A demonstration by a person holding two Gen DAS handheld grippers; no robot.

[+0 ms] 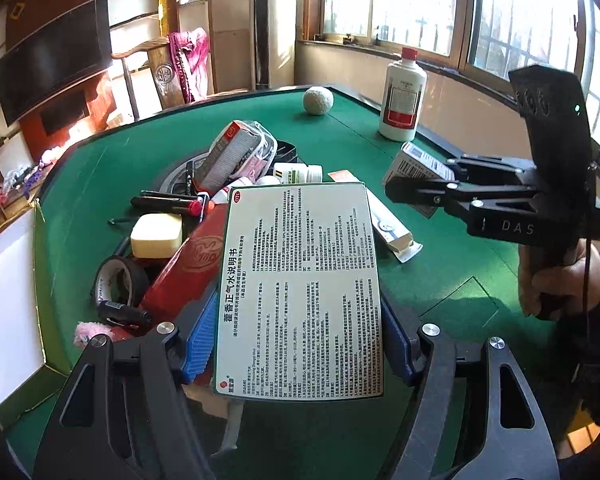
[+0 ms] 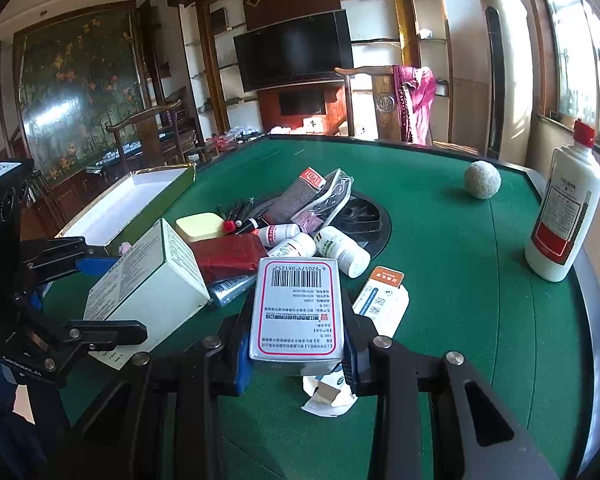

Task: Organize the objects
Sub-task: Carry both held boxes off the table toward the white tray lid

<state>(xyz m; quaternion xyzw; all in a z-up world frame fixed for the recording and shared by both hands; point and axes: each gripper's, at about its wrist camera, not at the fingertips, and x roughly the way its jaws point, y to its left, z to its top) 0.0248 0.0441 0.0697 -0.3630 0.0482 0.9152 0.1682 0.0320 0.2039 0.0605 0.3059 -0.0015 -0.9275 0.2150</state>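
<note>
My left gripper (image 1: 300, 332) is shut on a large white medicine box with a green edge (image 1: 300, 280); its blue pads press both long sides. The box is lifted and tilted over a pile of items at the middle of the green table (image 1: 460, 280). In the right wrist view the same box (image 2: 148, 280) sits in the left gripper (image 2: 112, 292) at the left. My right gripper (image 2: 296, 344) is shut on a small silver box with a barcode and red border (image 2: 296, 308), held above the felt. That silver box (image 1: 416, 164) and the right gripper (image 1: 424, 178) show at the right of the left wrist view.
The pile holds a red pack (image 1: 188, 264), a yellow sponge (image 1: 156, 236), a tape roll (image 1: 120, 280), markers and white pill bottles (image 2: 340, 252). An open green tray box (image 2: 140, 196) lies at the left edge. A white red-capped bottle (image 2: 564, 216), a grey ball (image 2: 482, 180) and a carton (image 2: 380, 300) stand apart.
</note>
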